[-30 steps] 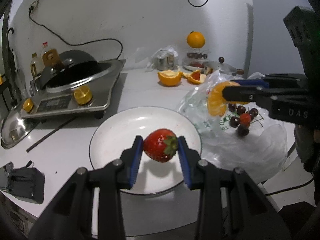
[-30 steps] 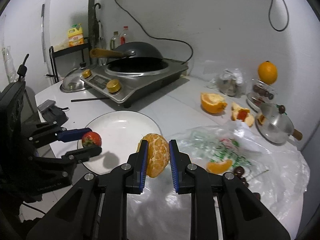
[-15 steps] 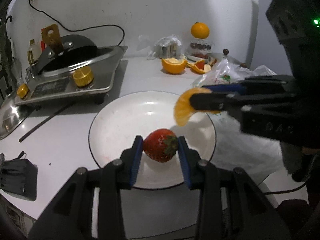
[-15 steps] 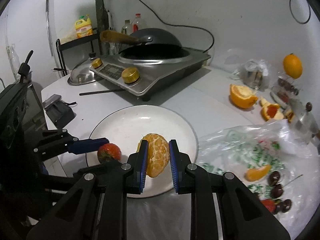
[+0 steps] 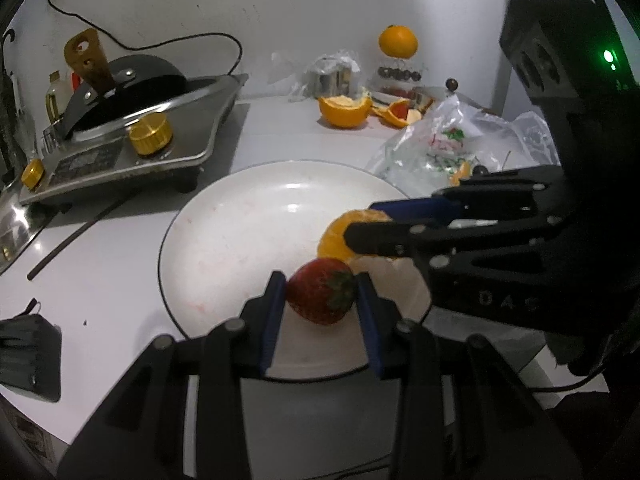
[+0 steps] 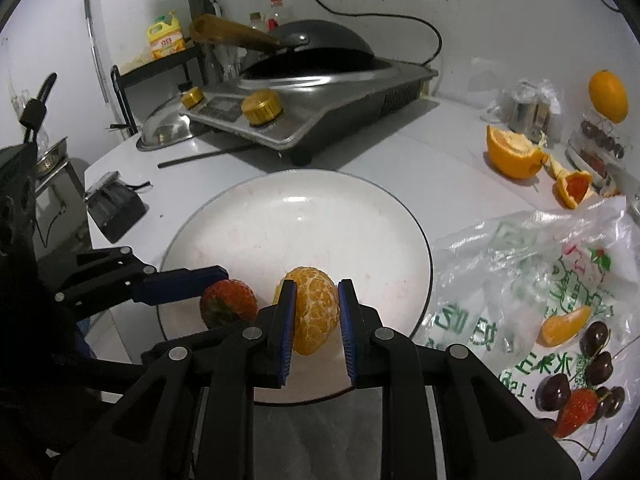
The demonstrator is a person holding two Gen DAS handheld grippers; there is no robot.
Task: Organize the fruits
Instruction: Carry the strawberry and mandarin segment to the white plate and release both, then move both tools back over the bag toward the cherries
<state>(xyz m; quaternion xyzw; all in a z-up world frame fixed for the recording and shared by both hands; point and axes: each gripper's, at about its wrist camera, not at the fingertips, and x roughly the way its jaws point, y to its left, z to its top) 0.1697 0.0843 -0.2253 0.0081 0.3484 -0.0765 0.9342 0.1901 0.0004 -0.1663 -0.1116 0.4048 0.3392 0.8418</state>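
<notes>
left wrist: the left claw point(image 5: 322, 298) is clamped on a strawberry point(image 5: 321, 297) over the near part of the white plate point(image 5: 240, 224).

right wrist: the right claw point(image 6: 316, 308) grips a peeled orange point(image 6: 314, 314) above the plate's near edge, strawberry just to its left.

plate point(image 6: 248, 240): on the table point(image 6: 400, 152), before the cooker point(image 6: 320, 120)
wok point(image 6: 320, 46): on the cooker
bag point(image 6: 520, 264): right of the plate, touching its rim
cherries point(image 6: 592, 356): on the bag, beside an orange wedge point(image 6: 566, 326)
strawberry point(image 5: 320, 298): over the plate's near edge, left of the orange point(image 6: 314, 314)
peel point(image 6: 514, 152): behind the bag
</notes>
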